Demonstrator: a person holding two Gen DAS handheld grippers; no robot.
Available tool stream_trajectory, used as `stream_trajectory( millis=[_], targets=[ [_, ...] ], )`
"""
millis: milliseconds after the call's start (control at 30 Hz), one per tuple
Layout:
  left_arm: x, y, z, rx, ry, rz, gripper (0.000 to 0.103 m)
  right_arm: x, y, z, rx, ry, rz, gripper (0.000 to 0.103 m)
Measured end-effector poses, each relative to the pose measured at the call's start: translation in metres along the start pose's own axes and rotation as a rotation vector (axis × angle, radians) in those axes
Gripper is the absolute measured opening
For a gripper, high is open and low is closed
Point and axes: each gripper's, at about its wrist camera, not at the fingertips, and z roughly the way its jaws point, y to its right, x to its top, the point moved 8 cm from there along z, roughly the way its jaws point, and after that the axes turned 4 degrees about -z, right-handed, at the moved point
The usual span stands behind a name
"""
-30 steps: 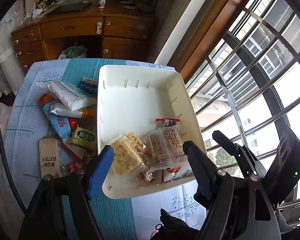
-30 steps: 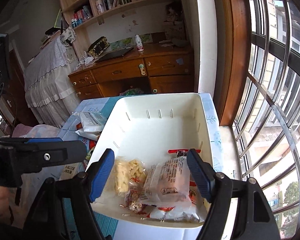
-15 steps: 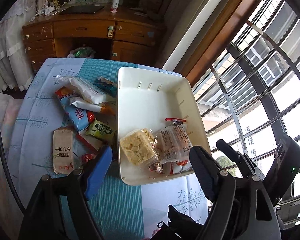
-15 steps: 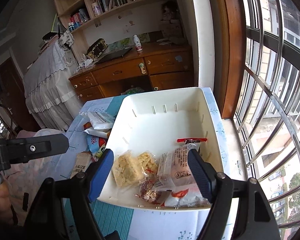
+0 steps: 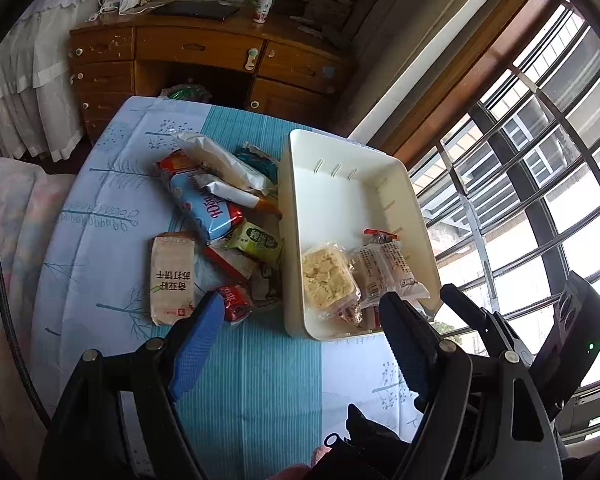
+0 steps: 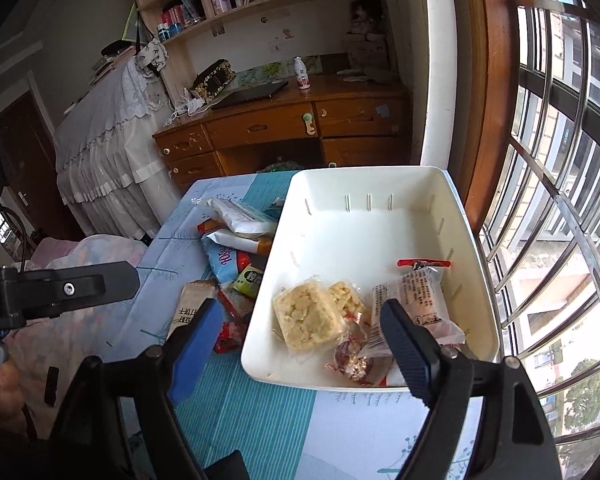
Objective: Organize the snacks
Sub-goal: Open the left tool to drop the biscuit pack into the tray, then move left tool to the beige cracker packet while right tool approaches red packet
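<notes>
Both tools, left (image 5: 300,336) and right (image 6: 300,340), hang wide and empty, and grabbing into that overlapping snack pile (image 5: 216,208) could snag two packets or nudge the white bin (image 5: 296,216).

A tray (image 5: 296,184) sits on the bench (image 5: 100,216), right of center. A pile of snack packs (image 5: 216,216) lies just left of it. Some snack packs (image 5: 328,280) lie in the tray's near end.

Both wrist views high, angled down, sharing white bin (image 5: 296,184) (image 6: 472,248), desk beyond
</notes>
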Motion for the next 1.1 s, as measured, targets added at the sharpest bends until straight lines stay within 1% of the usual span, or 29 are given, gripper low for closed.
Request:
stream_trajectory(
  millis=[67, 333, 633, 833, 1100],
  targets=[
    [0.002, -0.012, -0.005, 0.001, -0.005, -0.003, 0.079, 0.0, -0.012, 0.0, -0.001, -0.001, -0.004, 0.086],
    [0.008, -0.055, -0.017, 0.0, -0.031, -0.001, 0.079, -0.003, -0.047, 0.009, -0.016, -0.019, 0.011, 0.086],
    [0.02, -0.088, -0.022, -0.017, -0.072, 0.047, 0.079, -0.009, -0.075, 0.023, -0.043, -0.049, 0.087, 0.086],
    [0.025, -0.106, -0.015, -0.025, -0.115, 0.095, 0.079, -0.019, -0.086, 0.036, -0.059, -0.081, 0.188, 0.086],
    [0.029, -0.136, -0.001, -0.01, -0.15, 0.157, 0.079, -0.043, -0.095, 0.055, -0.067, -0.143, 0.394, 0.086]
  ],
)
